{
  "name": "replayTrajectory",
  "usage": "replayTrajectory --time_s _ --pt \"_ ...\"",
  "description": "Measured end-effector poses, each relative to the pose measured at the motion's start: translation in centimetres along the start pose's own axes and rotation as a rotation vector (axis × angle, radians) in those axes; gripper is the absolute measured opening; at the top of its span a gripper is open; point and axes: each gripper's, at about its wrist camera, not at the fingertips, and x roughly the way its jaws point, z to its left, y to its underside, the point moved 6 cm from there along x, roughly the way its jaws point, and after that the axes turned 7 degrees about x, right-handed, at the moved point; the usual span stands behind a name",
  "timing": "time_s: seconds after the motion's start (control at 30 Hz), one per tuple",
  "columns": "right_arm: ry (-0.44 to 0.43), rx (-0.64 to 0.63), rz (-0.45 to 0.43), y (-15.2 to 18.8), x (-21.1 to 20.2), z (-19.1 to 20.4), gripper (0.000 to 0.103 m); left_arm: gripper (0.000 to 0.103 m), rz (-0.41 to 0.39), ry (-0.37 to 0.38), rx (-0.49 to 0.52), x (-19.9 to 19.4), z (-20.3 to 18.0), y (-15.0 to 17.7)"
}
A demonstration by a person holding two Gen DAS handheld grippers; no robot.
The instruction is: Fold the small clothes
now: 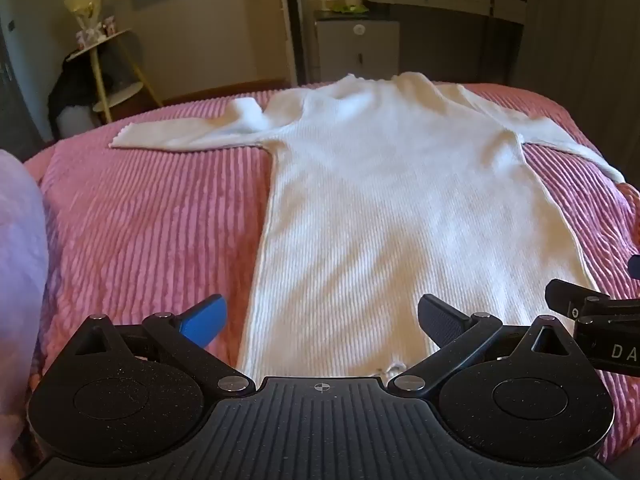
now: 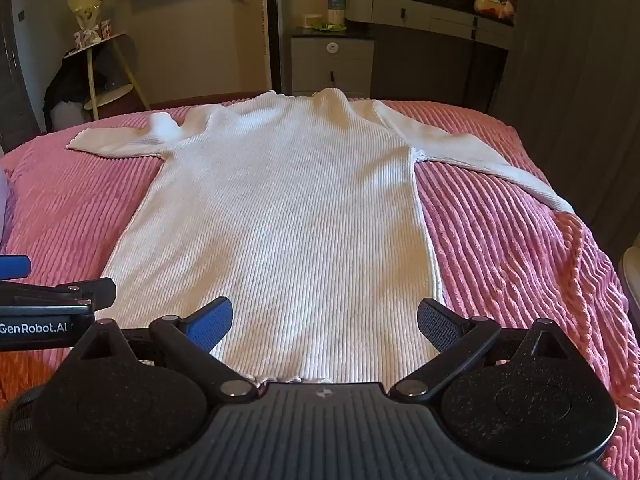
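**Twin low views from the bed's foot**

Both wrist cameras sit close over the sweater's (image 1: 400, 208) hem, facing the far dresser (image 2: 428, 16). The left view stands further left; both share sweater, pink bed (image 2: 500, 240) and dresser.

White ribbed sweater (image 2: 280, 216), pink corduroy bedspread (image 2: 500, 248)

The sweater (image 1: 400, 208) (image 2: 288, 216) is lying flat and unfolded on the bedspread (image 1: 152, 216) (image 2: 500, 248), a white ribbed knit with a high collar and long sleeves. Its hem is lying at the near edge of the bedspread; its collar is pointing toward the far edge. Both sleeves are spreading outward from the body: the left one is bunching near the shoulder, and the right one is angling down toward the bedspread's right edge.
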Motion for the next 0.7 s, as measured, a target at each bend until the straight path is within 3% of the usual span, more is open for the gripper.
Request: replayTrajectory --time_s 0.7 --pt "0.001 0.003 -0.002 -0.13 -0.10 -0.16 0.099 0.103 0.003 0.010 -0.006 0.00 -0.01 -0.02"
